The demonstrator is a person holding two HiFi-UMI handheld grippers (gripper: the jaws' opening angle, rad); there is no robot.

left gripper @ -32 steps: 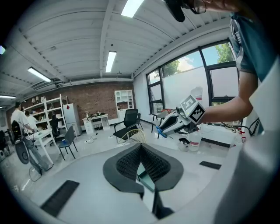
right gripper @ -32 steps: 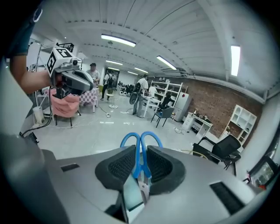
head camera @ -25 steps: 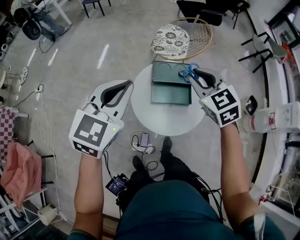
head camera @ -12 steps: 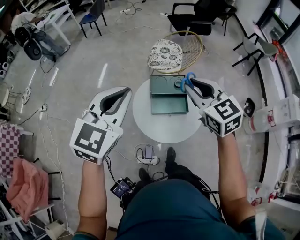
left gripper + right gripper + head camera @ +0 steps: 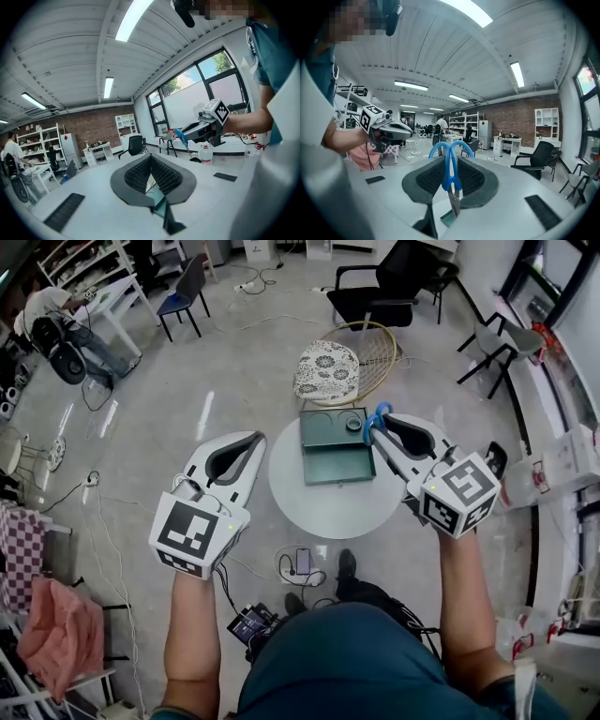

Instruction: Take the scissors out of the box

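Blue scissors (image 5: 450, 180) pinched in right gripper (image 5: 378, 426) over box (image 5: 336, 444), left gripper (image 5: 251, 440) closed empty; I'd lift straight up, grip firm, clear the right rim.

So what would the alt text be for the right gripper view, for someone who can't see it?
The right gripper is shut on blue-handled scissors, handle loops up, blades pointing down toward a green box. Beyond is a workshop with a brick wall; the left gripper is held up at the view's left.
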